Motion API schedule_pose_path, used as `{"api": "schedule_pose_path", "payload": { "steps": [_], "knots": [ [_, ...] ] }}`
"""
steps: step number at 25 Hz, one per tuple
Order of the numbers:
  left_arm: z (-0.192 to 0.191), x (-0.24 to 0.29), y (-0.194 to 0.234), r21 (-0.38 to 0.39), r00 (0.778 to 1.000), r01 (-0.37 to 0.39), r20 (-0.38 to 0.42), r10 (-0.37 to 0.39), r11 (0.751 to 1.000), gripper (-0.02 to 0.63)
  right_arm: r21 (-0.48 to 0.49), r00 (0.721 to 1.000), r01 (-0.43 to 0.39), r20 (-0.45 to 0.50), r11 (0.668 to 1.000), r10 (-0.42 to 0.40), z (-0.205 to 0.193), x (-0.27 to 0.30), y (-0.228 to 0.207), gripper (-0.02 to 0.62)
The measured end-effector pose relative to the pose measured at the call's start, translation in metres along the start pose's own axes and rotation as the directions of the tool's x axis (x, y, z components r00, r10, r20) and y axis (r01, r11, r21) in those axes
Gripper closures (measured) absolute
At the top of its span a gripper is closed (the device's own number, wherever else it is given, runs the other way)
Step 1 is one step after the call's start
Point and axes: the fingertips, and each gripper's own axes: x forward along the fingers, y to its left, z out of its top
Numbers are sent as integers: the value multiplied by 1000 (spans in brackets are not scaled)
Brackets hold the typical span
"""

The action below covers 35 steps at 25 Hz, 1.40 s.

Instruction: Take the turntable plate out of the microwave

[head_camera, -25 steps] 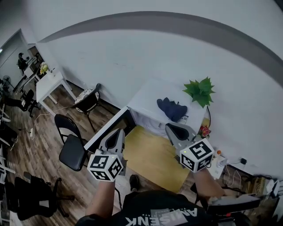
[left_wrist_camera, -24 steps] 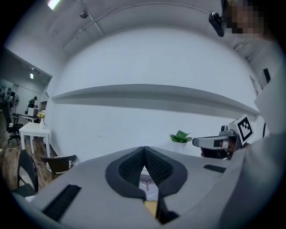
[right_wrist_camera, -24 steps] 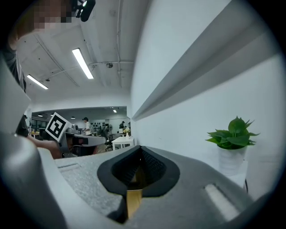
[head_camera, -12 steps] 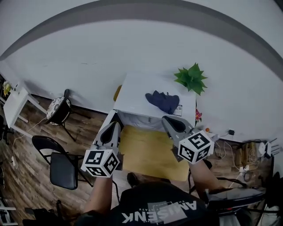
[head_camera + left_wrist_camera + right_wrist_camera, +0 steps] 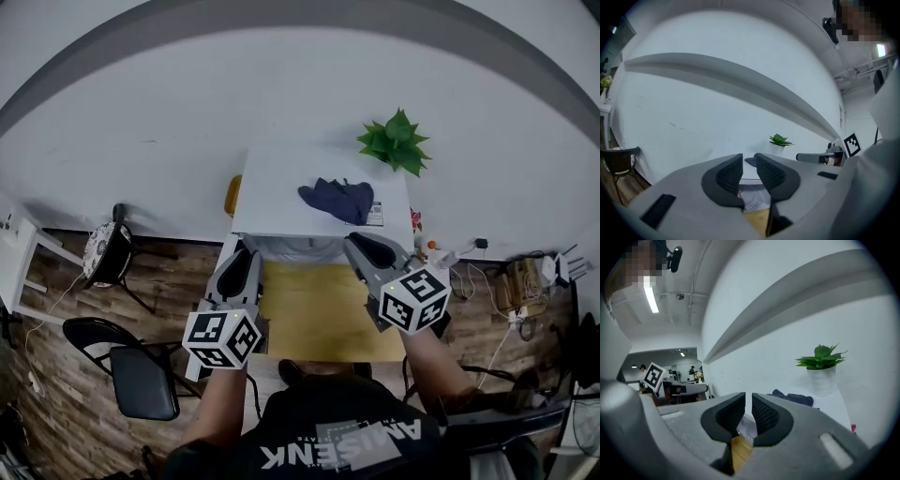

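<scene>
No microwave and no turntable plate shows in any view. In the head view my left gripper (image 5: 243,257) and my right gripper (image 5: 362,244) are held side by side in front of the person, pointing towards a white table (image 5: 281,202) against the wall. The left gripper view shows the left gripper (image 5: 749,157) with its jaws opening, a narrow gap and nothing between the pads. In the right gripper view the right gripper (image 5: 748,397) likewise has its jaws opening, slightly parted and empty.
On the white table lie a dark blue cloth (image 5: 336,199) and a potted green plant (image 5: 394,141). A yellow wooden surface (image 5: 319,319) lies below the grippers. Black chairs (image 5: 141,380) stand at the left. Cables and a power strip (image 5: 497,281) lie at the right.
The view has swung right, so the white table now sits centred ahead of both grippers. Both grippers have sunk a little. The far desks at the left have left the view.
</scene>
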Motion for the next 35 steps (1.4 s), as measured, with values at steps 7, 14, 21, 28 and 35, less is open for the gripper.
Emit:
{"api": "schedule_pose_path", "payload": {
  "steps": [7,14,21,28,35],
  "knots": [
    [-35,6,5,-53,993,94,-72,-98,994,494,116,998,69,-17,991,-68,-32,2,-1,554],
    [-77,10,-4,-106,981,115,-143,-130,988,454,222,997,72,-32,972,-66,-62,10,-3,549],
    [-118,23,11,-239,976,45,-195,-93,970,454,321,995,76,-90,944,-50,-107,19,-22,498],
    [-163,38,13,-278,960,19,-264,-95,961,454,366,973,140,-223,920,-60,-170,35,-40,411],
    [-198,52,38,-451,966,-73,-253,-49,890,456,541,980,155,-191,827,-58,-204,46,-57,399]
  ]
}}
